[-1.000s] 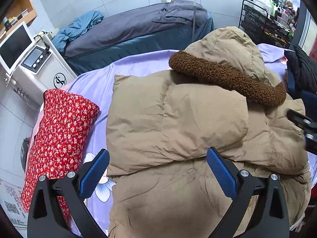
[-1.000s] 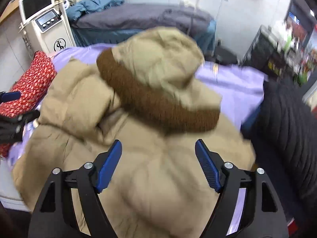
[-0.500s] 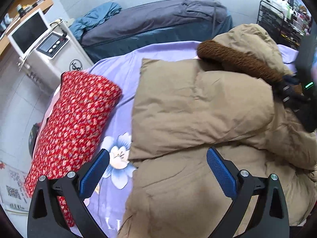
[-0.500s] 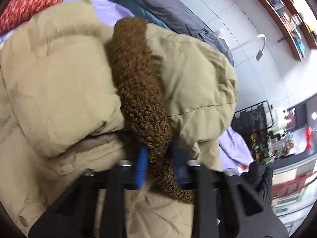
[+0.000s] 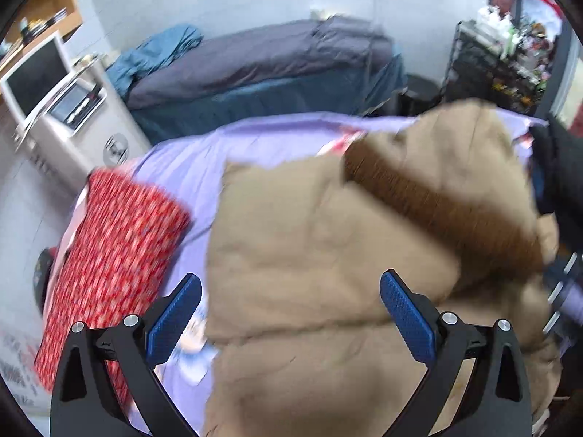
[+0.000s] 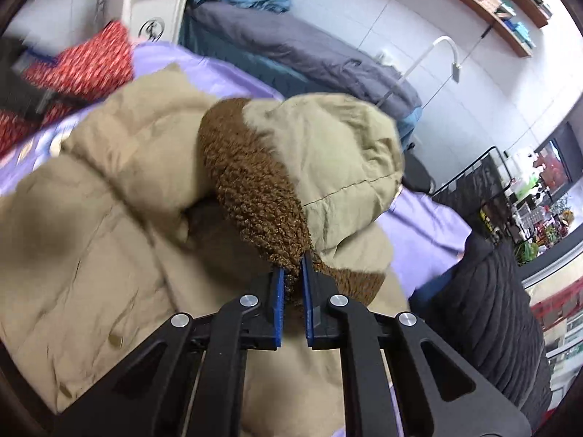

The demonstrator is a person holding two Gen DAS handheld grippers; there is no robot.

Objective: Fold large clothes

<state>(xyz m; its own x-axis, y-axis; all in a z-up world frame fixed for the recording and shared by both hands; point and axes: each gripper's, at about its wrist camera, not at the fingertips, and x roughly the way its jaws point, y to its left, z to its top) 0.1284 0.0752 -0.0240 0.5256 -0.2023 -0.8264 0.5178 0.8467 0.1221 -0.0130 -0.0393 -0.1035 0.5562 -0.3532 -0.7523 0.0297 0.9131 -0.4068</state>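
A tan puffer coat (image 5: 320, 255) with a brown fleece hood trim (image 5: 437, 211) lies partly folded on a lilac bedsheet (image 5: 226, 149). My left gripper (image 5: 288, 317) is open and empty, hovering above the coat's near left part. My right gripper (image 6: 291, 280) is shut on the brown fleece trim (image 6: 255, 182) at the hood's edge, and the tan hood (image 6: 339, 145) stands lifted above the coat body (image 6: 83, 236).
A red floral bundle (image 5: 109, 266) lies on the bed's left side, also in the right wrist view (image 6: 80, 69). A dark quilted garment (image 6: 484, 313) lies to the right. A white machine (image 5: 69, 109), a grey-covered bed (image 5: 255, 62) and a black wire rack (image 5: 499, 69) stand behind.
My right gripper closed on the fleece trim and has raised the hood. My left gripper stayed open and swung back over the coat; its view is now blurred by motion.
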